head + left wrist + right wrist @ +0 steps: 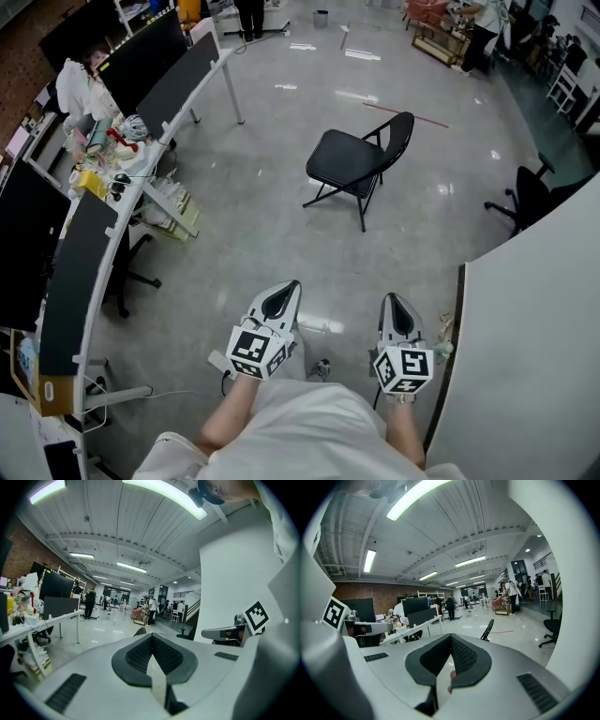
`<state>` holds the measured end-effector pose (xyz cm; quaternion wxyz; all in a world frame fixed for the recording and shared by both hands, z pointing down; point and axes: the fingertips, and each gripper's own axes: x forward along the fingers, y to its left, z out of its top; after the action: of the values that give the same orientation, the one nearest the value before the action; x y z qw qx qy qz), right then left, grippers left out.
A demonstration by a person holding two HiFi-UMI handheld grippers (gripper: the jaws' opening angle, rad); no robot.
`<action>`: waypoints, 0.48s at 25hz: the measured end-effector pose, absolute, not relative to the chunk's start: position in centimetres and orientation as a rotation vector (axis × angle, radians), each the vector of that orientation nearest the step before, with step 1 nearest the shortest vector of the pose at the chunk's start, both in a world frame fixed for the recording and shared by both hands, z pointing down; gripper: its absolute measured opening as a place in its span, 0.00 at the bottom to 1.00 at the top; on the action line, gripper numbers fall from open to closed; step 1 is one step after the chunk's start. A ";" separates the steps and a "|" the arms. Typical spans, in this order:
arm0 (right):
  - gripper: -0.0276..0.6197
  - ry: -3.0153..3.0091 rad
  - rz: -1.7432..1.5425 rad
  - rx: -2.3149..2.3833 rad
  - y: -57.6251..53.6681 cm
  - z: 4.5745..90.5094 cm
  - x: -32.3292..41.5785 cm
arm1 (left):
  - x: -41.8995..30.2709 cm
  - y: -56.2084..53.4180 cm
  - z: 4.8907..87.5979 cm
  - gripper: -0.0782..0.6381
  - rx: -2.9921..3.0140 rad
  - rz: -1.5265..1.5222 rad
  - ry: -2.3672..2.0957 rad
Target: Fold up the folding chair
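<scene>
The grey floor (272, 234) is wide and shiny, and the folding chair (349, 159) stands on it alone, fully open, with seat down and back up. I think it stands in free space so that a person can come to it from every side. It is well apart from both grippers, so the folding is not yet begun.

At the left runs a long curved surface (131, 208) with dark screens and many small things on it. At the right a white partition wall (534, 319) closes the view, and a black office chair (530, 197) stands behind its edge.

The left gripper (286, 292) and the right gripper (394, 302) are held side by side, low before the person's body, both pointing toward the chair. In the left gripper view the fingers (136, 656) lie together with nothing between them. In the right gripper view the fingers (466, 656) are also together and empty. This looks like a carrying position for an approach, because nothing is near enough to take.

Of containers I see only a small bin (321, 18) far away on the floor. What is in it, I cannot tell.
</scene>
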<state>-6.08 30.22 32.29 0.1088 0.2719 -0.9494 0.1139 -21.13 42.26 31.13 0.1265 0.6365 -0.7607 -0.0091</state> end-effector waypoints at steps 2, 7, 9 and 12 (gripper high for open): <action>0.05 -2.780 0.355 0.788 29.6 32.5 -7.8 | -22.5 41.5 31.4 0.12 1.858 -0.011 -2.195; 0.05 -2.769 0.341 0.771 27.5 32.2 -12.6 | -26.5 38.5 31.4 0.12 1.890 -0.019 -2.167; 0.05 -2.766 0.327 0.770 26.4 32.0 -14.7 | -28.5 37.2 31.2 0.12 1.899 -0.052 -2.158; 0.05 -2.763 0.307 0.783 24.8 31.7 -17.8 | -31.3 35.5 31.0 0.12 1.926 -0.079 -2.134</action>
<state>-17.78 24.85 31.66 0.1264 0.2690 -0.9490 0.1053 -31.29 35.53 30.96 0.1328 0.6638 -0.7355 -0.0273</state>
